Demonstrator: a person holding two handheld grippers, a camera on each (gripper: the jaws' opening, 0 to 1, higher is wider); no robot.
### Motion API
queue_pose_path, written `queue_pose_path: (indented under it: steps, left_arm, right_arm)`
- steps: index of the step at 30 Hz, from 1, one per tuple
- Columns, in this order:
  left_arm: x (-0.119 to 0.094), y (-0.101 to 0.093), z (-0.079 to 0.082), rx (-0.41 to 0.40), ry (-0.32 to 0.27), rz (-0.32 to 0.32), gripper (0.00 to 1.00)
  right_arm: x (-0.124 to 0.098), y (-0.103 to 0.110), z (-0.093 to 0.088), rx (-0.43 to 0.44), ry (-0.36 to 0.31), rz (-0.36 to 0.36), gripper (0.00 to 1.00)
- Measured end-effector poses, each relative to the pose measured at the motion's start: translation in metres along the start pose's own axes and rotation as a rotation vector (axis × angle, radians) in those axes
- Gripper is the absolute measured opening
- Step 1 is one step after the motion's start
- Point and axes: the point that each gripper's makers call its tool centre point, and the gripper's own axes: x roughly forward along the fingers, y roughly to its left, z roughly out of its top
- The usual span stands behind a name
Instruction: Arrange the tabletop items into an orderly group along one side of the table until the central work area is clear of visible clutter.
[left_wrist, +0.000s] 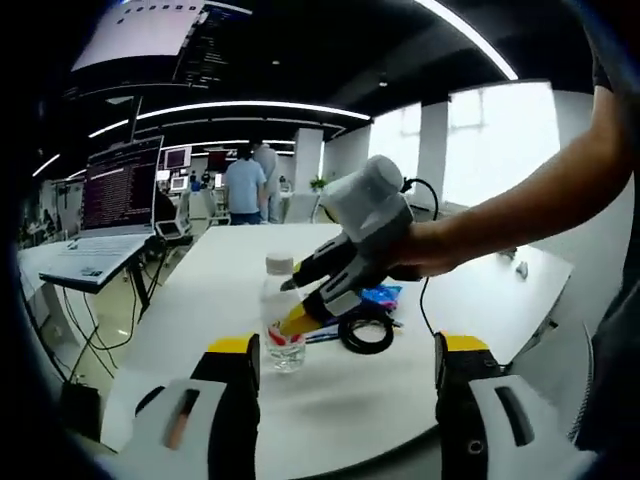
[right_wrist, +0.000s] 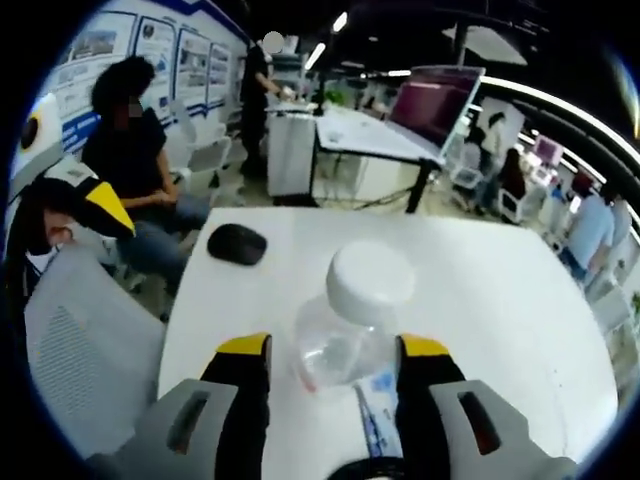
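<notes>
The white counter (left_wrist: 470, 290) lay bare across its far half and near the left tongs (left_wrist: 345, 365), leaving open passage there. At its middle, a clear bottle (left_wrist: 281, 320), a black cable coil (left_wrist: 366, 331) and a blue packet (left_wrist: 381, 294) crowded together, with the right tongs (left_wrist: 305, 300) over them. In the right gripper view, a black mouse (right_wrist: 237, 243) sat well apart near the far edge.

Bright window (left_wrist: 500, 140) glare, ceiling light strips (left_wrist: 240, 108), soft blur, strong fisheye edge warping.
</notes>
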Motion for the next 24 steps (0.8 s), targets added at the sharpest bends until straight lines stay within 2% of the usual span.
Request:
queue_pose_path:
  steps: [2, 4, 10, 16, 19, 22, 24]
  left_arm:
    - [0.0, -0.001, -0.002, -0.004, 0.012, -0.006, 0.81]
    - [-0.001, -0.002, -0.003, 0.003, 0.019, -0.003, 0.88]
    - [-0.002, -0.004, -0.007, 0.021, 0.046, -0.003, 0.99]
    - [-0.001, -0.009, -0.013, 0.023, 0.07, -0.031, 0.99]
    - [0.0, -0.011, -0.018, 0.032, 0.084, -0.041, 0.99]
    - [0.0, -0.01, -0.024, 0.035, 0.093, -0.043, 0.99]
    - [0.0, -0.009, -0.027, 0.041, 0.113, -0.051, 0.99]
  right_arm:
    - [0.002, 0.001, -0.002, 0.022, 0.001, 0.023, 0.52]
    - [0.003, 0.0, -0.007, -0.014, 0.033, 0.028, 0.51]
    - [0.011, -0.002, -0.011, -0.017, 0.055, 0.073, 0.51]
    - [0.018, -0.002, -0.011, -0.04, 0.068, 0.122, 0.48]
    - [0.019, -0.008, -0.009, -0.024, 0.052, 0.123, 0.42]
    - [0.02, -0.007, -0.009, -0.004, 0.031, 0.145, 0.41]
    - [0.021, -0.008, -0.009, -0.024, 0.023, 0.153, 0.41]
